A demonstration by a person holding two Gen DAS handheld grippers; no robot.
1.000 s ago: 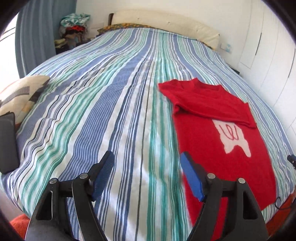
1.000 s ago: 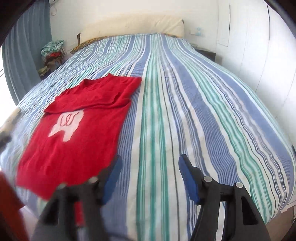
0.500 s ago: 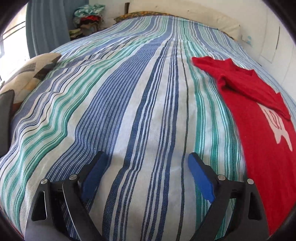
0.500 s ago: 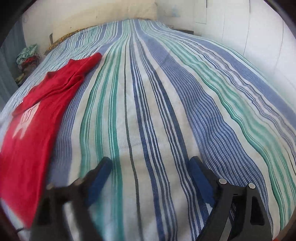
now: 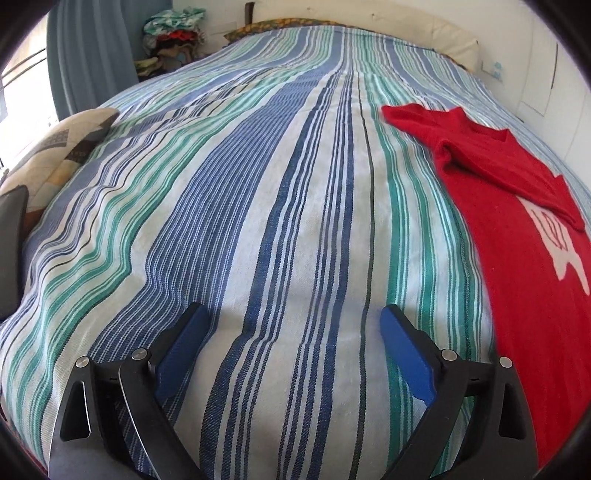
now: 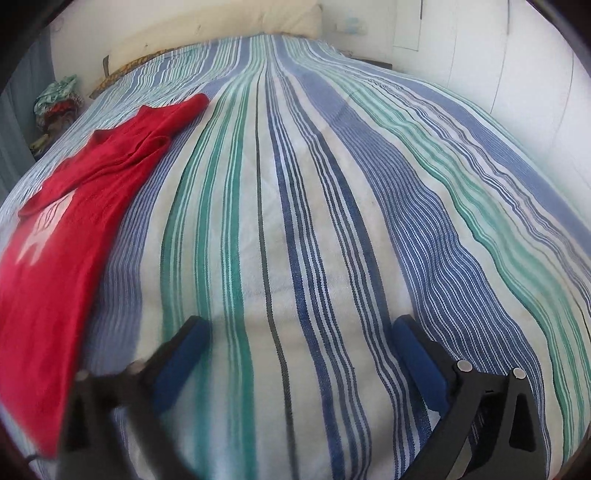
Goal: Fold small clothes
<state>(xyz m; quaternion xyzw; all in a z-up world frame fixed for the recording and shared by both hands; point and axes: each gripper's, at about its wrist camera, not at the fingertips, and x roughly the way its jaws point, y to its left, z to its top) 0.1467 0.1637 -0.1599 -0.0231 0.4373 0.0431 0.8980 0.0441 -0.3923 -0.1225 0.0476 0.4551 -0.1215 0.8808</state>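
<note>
A small red shirt with a white print lies flat on the striped bedspread, its sleeves folded in across the chest. It is at the right in the left wrist view and at the left in the right wrist view. My left gripper is open and empty, low over bare bedspread to the left of the shirt. My right gripper is open and empty, low over bare bedspread to the right of the shirt.
A patterned cushion and a dark object lie at the bed's left edge. A pile of clothes sits by the curtain. A long cream pillow lines the headboard. White wardrobe doors stand to the right.
Both grippers have moved apart, away from the shirt, and lower toward the bedspread. The shirt has slid to the outer edge of each view. Both stay open.
</note>
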